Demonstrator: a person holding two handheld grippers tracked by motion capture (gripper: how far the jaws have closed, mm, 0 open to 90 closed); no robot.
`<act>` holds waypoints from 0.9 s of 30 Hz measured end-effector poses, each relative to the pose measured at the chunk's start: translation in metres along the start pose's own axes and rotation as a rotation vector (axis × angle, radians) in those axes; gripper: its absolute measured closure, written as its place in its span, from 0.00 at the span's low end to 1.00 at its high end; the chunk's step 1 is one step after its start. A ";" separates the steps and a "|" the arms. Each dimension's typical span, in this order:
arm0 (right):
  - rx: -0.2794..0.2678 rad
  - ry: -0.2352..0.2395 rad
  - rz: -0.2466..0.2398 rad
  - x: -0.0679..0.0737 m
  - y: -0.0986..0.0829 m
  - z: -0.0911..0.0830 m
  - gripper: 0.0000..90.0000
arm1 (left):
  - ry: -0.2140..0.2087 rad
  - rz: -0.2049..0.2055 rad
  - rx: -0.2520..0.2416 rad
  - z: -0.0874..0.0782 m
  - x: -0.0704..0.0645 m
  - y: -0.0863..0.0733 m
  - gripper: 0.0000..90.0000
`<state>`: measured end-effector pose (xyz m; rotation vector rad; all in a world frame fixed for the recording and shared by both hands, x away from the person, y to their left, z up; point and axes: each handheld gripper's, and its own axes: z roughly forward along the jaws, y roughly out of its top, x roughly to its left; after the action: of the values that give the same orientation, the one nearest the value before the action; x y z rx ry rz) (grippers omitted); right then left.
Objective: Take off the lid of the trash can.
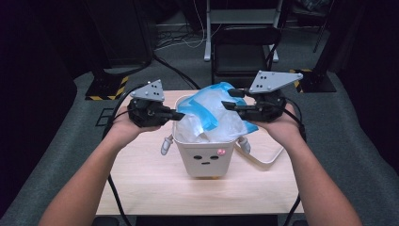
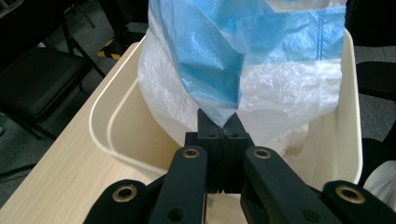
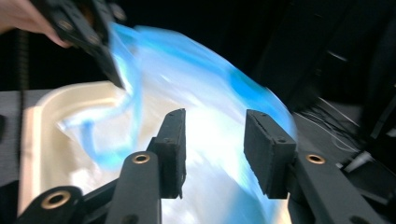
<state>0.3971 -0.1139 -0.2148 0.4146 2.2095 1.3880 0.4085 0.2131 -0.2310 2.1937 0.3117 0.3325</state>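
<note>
Forearms come in nearest the lens in the high view, each hand carrying a gripper. Left gripper (image 1: 179,114) meets the left rim of the bin (image 1: 205,162), a white bin with a small face on its front, set mid-table (image 1: 141,188). Right gripper (image 1: 227,100) reaches in over the bag (image 1: 211,117), which sits in the bin and billows above the rim, white plastic with a blue band. Left gripper view: jaws pressed together on a pinched point of the bag's blue edge (image 2: 223,122), the film rising from the pinch, the bin wall (image 2: 116,135) just beyond. Right gripper view, blurred: jaws wide apart and holding nothing, the bag (image 3: 210,140) between and behind them; whether a pad touches the film I cannot tell. The left gripper (image 3: 109,70) shows upper left with the blue band hanging from it. Risks, as I judge them: the left pinch is small, so a tug could slip it or tear the thin film; the right could close on air or bunched plastic; an uneven pull could tip the bin.
</note>
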 end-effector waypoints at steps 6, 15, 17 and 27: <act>0.011 -0.058 0.062 -0.014 -0.009 -0.002 0.55 | -0.010 -0.019 -0.010 -0.003 0.003 -0.012 0.99; 0.045 0.033 0.029 -0.016 -0.007 0.016 0.91 | -0.011 -0.027 -0.024 -0.005 0.005 -0.014 0.99; 0.036 0.047 -0.007 -0.012 -0.005 0.015 0.98 | -0.003 -0.033 -0.026 -0.007 0.007 -0.015 0.99; 0.056 0.046 -0.106 0.006 -0.016 -0.008 1.00 | 0.044 -0.079 -0.053 -0.024 0.015 -0.026 0.99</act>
<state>0.3881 -0.1236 -0.2275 0.2836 2.2769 1.2950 0.4119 0.2509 -0.2359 2.1178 0.4086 0.3421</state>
